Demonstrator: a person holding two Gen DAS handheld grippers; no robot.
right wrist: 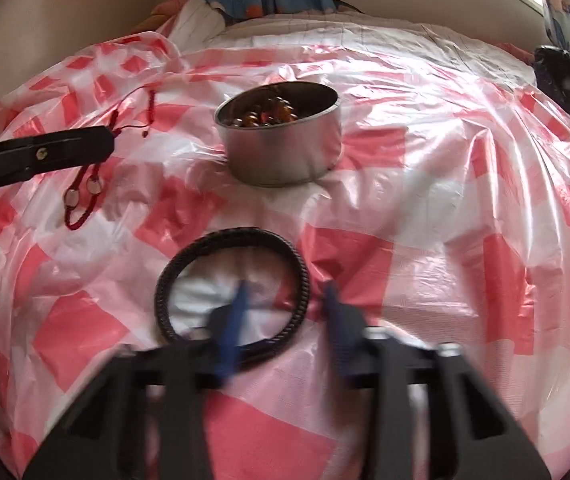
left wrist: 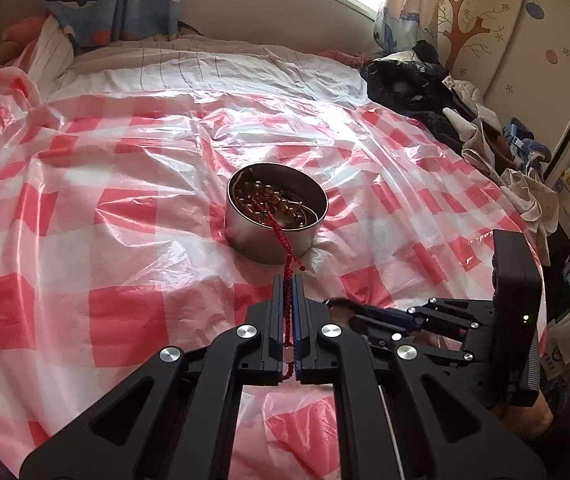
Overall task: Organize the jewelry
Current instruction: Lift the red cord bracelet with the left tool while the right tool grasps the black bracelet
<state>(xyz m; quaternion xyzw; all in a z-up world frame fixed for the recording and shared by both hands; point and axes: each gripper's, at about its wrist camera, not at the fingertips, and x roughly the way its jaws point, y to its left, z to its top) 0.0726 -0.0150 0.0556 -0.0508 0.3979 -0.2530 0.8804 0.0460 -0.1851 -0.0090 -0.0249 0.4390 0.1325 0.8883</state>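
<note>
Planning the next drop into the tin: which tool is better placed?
Left. The left tool already pinches the red string bracelet near the tin; the right tool is open over the black bracelet.

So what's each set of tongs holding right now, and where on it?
Left tongs are shut on the red cord bracelet, pinching its cord partway along, both ends dangling. Right tongs are open, straddling the black bracelet but holding nothing.
</note>
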